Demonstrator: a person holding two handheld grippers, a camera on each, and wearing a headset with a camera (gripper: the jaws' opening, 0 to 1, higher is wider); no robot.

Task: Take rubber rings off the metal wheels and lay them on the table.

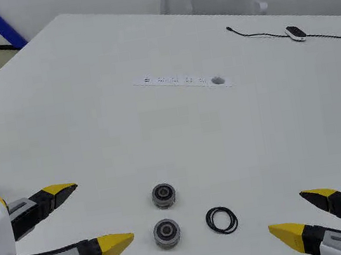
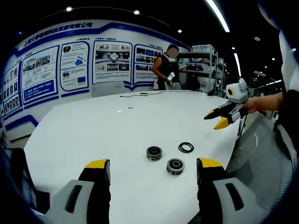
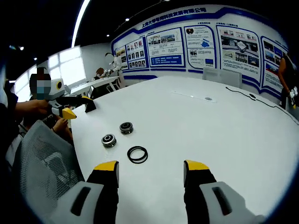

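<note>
Head view: rings (image 1: 221, 220) near right claw (image 1: 286, 213)

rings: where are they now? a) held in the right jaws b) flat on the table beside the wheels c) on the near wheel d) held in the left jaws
B: the rings lie flat on the table beside the near wheel; the left gripper and right gripper are open, apart from them.

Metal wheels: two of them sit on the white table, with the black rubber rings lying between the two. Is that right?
No. The rubber rings lie off to one side, not between them: the head view shows them right of the nearer wheel, with the farther wheel just behind it. Two wheels on the white table is correct.
</note>
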